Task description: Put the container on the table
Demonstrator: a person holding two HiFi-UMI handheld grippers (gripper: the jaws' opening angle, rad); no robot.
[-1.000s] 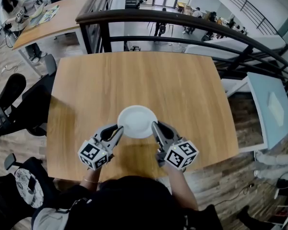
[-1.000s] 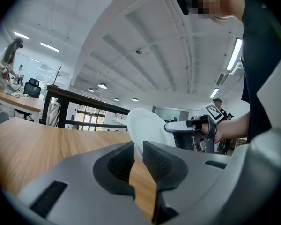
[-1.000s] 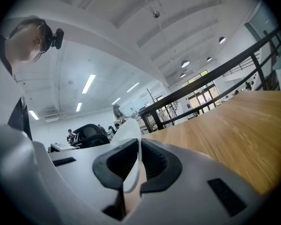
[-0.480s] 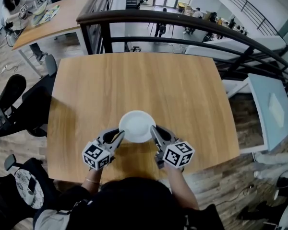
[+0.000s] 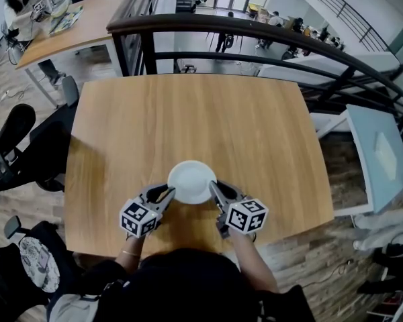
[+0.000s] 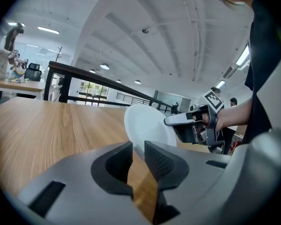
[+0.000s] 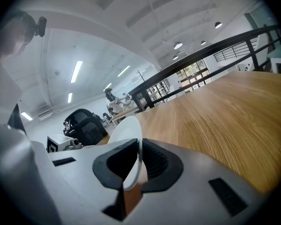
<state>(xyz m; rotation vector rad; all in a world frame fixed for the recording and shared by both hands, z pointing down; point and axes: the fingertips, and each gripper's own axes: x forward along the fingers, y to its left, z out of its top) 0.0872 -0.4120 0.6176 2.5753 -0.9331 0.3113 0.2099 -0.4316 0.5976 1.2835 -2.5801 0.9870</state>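
A white shallow container (image 5: 192,182) sits low over the near part of the wooden table (image 5: 188,106), between my two grippers. My left gripper (image 5: 168,192) is at its left rim. In the left gripper view the rim (image 6: 150,125) lies between the jaws (image 6: 138,150), which have just been opening; a gap of wood shows between the pads. My right gripper (image 5: 213,188) is shut on the right rim, with the thin white edge (image 7: 127,131) pinched between its pads (image 7: 139,150). I cannot tell whether the container touches the table.
A black railing (image 5: 255,29) runs past the table's far edge. A black office chair (image 5: 13,139) stands at the left, another desk (image 5: 74,25) at the back left, and a pale blue table (image 5: 379,153) at the right.
Both grippers and the container have sunk toward the table and drawn a little nearer to me. The container looks smaller in the head view.
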